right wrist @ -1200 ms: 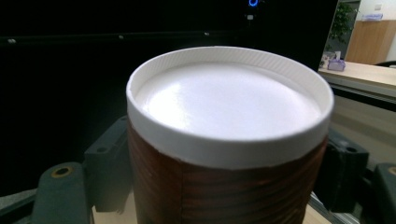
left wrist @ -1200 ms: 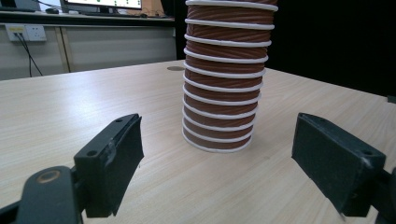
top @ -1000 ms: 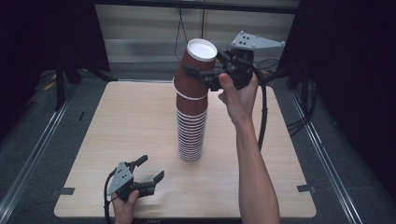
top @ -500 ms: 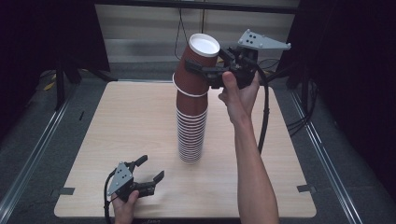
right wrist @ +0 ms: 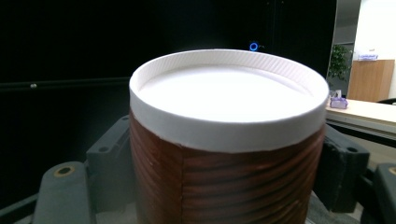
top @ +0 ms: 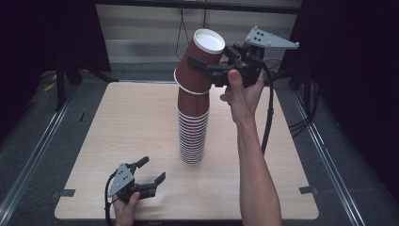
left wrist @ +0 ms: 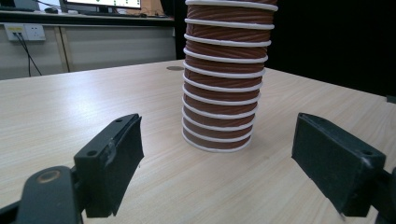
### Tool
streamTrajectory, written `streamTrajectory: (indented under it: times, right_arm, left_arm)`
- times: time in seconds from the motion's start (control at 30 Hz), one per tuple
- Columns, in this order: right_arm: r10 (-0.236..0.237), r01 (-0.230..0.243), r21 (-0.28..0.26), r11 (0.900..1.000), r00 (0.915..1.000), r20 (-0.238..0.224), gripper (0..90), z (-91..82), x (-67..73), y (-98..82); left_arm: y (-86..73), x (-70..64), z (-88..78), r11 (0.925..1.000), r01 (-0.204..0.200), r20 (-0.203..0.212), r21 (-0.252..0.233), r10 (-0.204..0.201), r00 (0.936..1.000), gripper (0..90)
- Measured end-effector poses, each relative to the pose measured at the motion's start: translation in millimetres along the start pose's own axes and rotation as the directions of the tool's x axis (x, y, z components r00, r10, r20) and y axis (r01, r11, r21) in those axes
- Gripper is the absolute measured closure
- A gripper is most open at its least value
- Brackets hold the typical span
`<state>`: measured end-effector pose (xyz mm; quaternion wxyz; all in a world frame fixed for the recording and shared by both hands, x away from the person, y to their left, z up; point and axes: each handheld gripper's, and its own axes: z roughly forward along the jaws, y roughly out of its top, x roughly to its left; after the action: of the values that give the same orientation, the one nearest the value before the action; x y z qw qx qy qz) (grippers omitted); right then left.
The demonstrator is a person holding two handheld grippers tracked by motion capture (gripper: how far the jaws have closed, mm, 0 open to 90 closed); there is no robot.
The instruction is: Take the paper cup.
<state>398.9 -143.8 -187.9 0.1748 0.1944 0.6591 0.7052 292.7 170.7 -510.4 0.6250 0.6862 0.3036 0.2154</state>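
The right hand-held gripper (top: 207, 70) is raised above the far part of the surface (top: 117, 127), and its jaws are closed on the top cup (top: 200, 63) of a tall stack (top: 193, 127) of brown paper cups. One jaw lies on each side of the cup wall, just under the white base that faces up, since the cups stand upside down. In the right gripper view the cup (right wrist: 229, 140) sits square between the two black jaws, its white base tilted slightly toward the camera and its ribbed brown wall pressed by both pads. In the high view the gripped cup leans a little to the right and its white rim hangs clear above the next cup, though the lower part of it is around the stack's top, so it is lifted but not off.

The stack stands near the middle of the surface, its white rims ringed one above another.

The left hand-held gripper (top: 150, 173) rests low at the near left edge of the surface, well apart from the stack, with its jaws spread and nothing between them. In the left gripper view the stack (left wrist: 224, 93) stands ahead of the jaws and between their lines, beyond their tips, not touched by either pad. The left hand (top: 126, 209) holds that gripper from below the surface's near edge.
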Motion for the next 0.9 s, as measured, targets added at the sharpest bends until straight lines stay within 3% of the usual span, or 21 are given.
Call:
streamTrajectory:
  times: [0.9]
  right_arm:
    - [0.022, -0.023, -0.066, 0.998, 0.9996, -0.018, 21.2, -15.8, 0.3, 7.5]
  left_arm:
    - [0.1, -0.2, 0.2, 1.0000, -0.002, -0.002, 0.002, 0.002, 1.0000, 16.1]
